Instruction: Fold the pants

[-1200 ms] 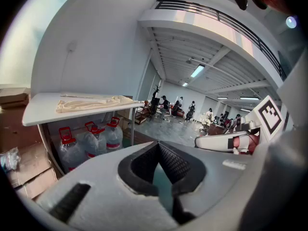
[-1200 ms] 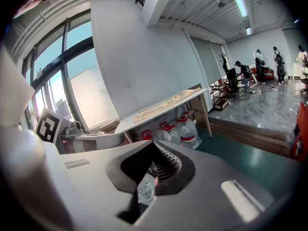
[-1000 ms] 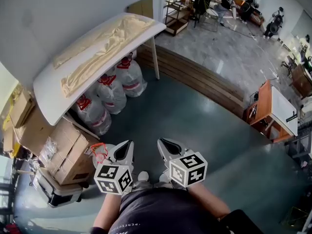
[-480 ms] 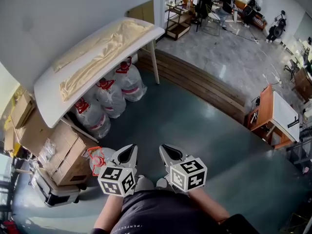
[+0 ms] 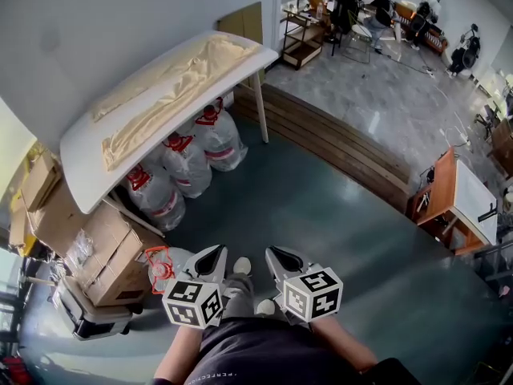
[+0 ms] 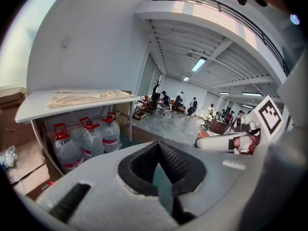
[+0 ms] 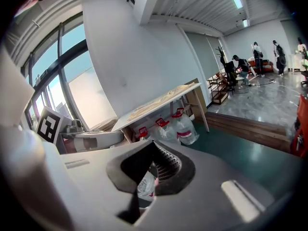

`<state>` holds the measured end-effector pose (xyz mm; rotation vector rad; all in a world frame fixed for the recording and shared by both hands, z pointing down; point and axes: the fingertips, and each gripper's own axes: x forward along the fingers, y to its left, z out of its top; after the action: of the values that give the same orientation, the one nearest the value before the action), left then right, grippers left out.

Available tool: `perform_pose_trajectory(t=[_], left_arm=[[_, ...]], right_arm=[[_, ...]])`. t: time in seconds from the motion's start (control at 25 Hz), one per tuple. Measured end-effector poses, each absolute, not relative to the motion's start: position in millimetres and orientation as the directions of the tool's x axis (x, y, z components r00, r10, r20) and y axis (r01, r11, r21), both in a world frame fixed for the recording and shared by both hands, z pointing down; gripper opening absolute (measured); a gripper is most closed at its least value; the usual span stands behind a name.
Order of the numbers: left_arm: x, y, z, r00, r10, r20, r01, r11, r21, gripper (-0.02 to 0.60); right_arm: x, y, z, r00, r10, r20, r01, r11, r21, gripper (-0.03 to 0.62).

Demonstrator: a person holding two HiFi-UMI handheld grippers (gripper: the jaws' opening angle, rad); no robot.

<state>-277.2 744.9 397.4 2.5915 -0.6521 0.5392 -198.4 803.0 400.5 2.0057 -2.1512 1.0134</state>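
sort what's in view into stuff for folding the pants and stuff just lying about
For the job: pants on the table; left gripper and right gripper, both shut and empty, not yet at the table.

Lying about: water jugs under the table, boxes, shelf.

The pants (image 5: 172,91) lie lengthwise on the table (image 5: 80,163). Under the table, water jugs (image 5: 188,163) stand in a row. Cardboard boxes (image 5: 112,251) are stacked at the table's near end, partly beneath it. A shelf rack (image 5: 303,42) stands beyond the table's far end. A wooden step (image 5: 345,151) runs along to the table's right. The left tongs (image 5: 216,251) and right tongs (image 5: 274,253) sit side by side, well apart from the table, on its near side.
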Motion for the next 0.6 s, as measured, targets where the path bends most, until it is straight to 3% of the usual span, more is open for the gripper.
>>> perform_pose_trajectory(t=[0.6], left_arm=[[-233, 633, 402, 0.838, -0.319, 0.443, -0.473, -0.829, 0.297, -0.003]], right_arm=[[-156, 694, 402, -0.134, -0.874, 0.467, -0.917, -0.069, -0.392, -0.003]])
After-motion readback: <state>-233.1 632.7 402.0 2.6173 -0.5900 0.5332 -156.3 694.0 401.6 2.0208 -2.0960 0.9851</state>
